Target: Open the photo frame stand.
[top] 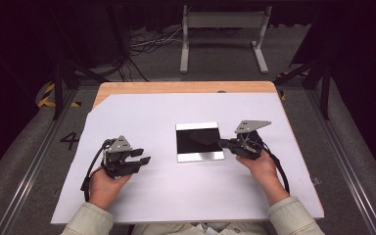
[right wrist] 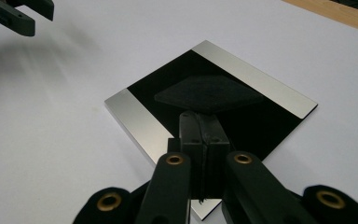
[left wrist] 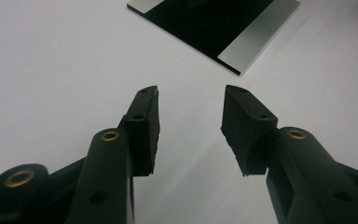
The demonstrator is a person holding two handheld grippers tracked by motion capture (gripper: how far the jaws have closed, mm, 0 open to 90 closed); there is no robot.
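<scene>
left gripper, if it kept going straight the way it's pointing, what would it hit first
Probably the black plate with silver edge strips. The left gripper, jaws open, points across bare white table cover toward that plate's near corner. Depth is unclear, so it may touch the cover first.

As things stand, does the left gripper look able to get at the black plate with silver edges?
Probably yes. The left gripper is open and points toward the plate, with bare white sheet between them. The right gripper sits shut at the plate's far side, on a dark pad.
</scene>
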